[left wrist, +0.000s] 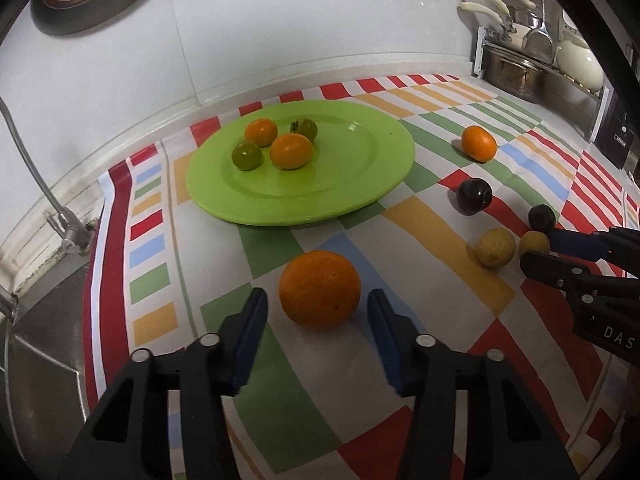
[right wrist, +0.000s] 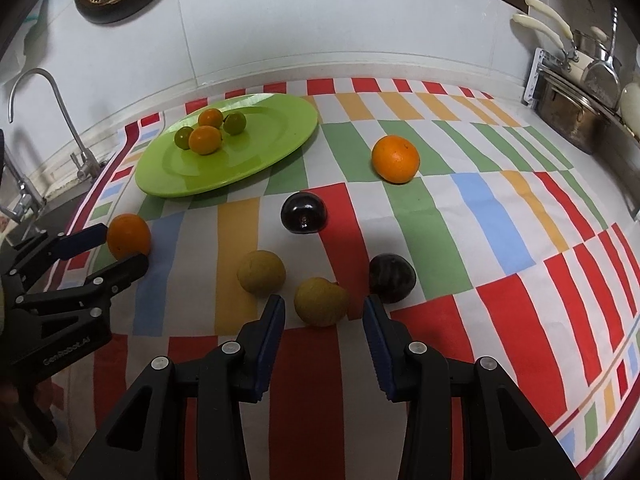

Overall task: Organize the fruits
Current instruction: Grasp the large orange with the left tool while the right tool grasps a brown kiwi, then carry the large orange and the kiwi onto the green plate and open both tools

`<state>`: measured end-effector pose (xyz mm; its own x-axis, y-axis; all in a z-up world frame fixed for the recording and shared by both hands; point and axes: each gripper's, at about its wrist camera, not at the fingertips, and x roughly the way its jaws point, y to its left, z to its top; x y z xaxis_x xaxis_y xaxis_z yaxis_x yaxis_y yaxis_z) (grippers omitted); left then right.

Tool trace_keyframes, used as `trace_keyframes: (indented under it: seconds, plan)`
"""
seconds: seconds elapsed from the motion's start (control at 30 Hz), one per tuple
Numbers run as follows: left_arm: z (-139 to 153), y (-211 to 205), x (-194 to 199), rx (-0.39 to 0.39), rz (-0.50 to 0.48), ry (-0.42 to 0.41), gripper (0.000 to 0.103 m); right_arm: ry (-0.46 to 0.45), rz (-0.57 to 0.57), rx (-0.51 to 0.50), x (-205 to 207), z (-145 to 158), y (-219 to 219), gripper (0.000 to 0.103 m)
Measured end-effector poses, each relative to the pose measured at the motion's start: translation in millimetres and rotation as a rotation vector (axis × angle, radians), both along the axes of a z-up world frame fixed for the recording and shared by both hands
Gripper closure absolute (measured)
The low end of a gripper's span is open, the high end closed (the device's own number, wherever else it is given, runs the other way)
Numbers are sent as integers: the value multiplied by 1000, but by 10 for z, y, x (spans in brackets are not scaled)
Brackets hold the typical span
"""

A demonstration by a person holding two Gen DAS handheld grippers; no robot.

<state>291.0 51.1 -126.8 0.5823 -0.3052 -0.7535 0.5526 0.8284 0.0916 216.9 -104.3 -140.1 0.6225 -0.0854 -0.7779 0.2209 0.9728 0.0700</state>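
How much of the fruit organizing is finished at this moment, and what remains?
Done: four small fruits lie on the green plate. In hand: nothing gripped; the left hand-held gripper straddles an orange, and the right hand-held gripper straddles a yellow fruit. Left: six fruits on the cloth.

1. Soft overhead light is falling evenly over the striped multicoloured cloth, leaving it fairly bright.
2. A pale glare is showing on the glossy round lime-green plate.
3. Short, soft shadows are sitting under the large round orange fruit.
4. Fisheye distortion is bending the white tiled wall; the corners are darkening to black.
5. Focus is staying sharp centrally.
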Motion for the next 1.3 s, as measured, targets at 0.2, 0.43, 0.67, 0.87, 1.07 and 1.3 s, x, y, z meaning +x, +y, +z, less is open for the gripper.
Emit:
trace_keyframes:
  seconds: [0.2, 0.43, 0.67, 0.87, 1.07, 1.3]
  plan:
    - [5, -36, 11, -5, -10, -10, 62, 1, 6, 1, 19, -20, -15, 67]
    - [2, -44, -9, 0, -14, -23, 63, -12, 25, -26, 11, -24, 5, 73]
    - [75, -22, -118, -25, -24, -18, 63, -58, 48, -48, -46, 96, 27, 73]
    - [251, 15, -256, -51, 2, -49, 63, -117, 93, -49, -96, 257, 60, 73]
    - [419, 21, -372, -71, 54, -75, 63, -172, 163, -26, -138, 417, 66, 73]
    - [604, -32, -501, -91, 148, -117, 63, -218, 269, 17, -117, 546, 12, 73]
